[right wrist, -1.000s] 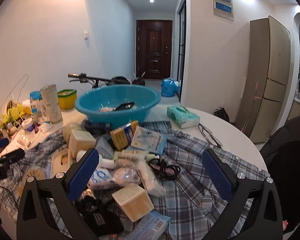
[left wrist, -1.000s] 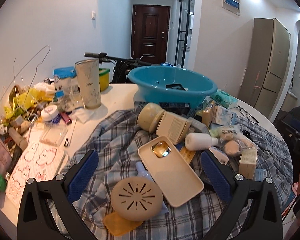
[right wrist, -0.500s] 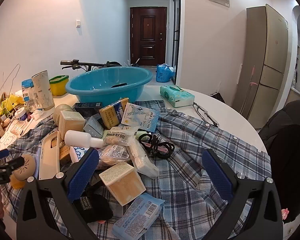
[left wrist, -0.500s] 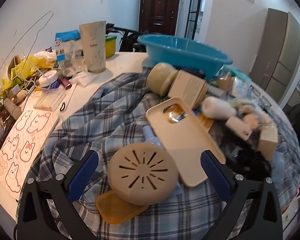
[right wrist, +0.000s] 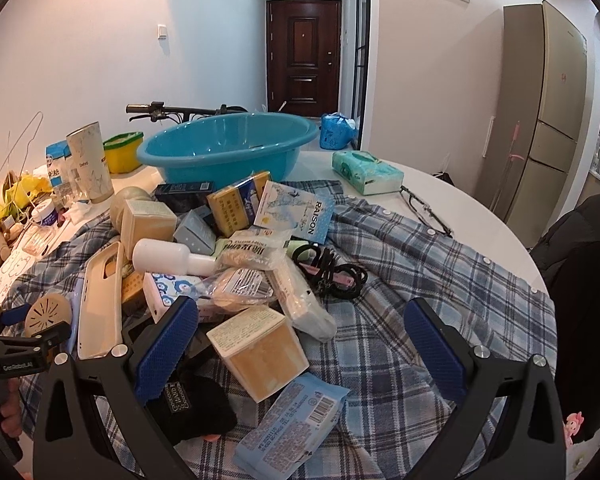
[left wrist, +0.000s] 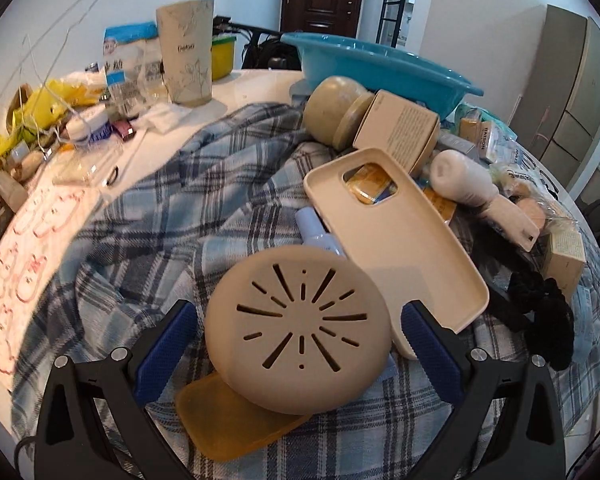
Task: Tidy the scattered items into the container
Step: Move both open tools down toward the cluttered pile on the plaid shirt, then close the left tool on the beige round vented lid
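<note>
- I see a round white bench (right wrist: 452, 196) in a pale-walled room with a dark door (right wrist: 303, 53) down the hall; a plaid shirt (right wrist: 400, 280) covers most of its top.
- The blue basin (right wrist: 228, 148) sits at the bench's far side (I cannot make out its contents).
- The scattered items (right wrist: 236, 248) lie heaped on the shirt, in front of the basin.
- My left gripper (left wrist: 298, 340) is spread wide, fingers either side of a beige slotted disc (left wrist: 298, 322), not pressing it.
- My right gripper (right wrist: 300, 344) hangs released over a tan box (right wrist: 260, 346).
</note>
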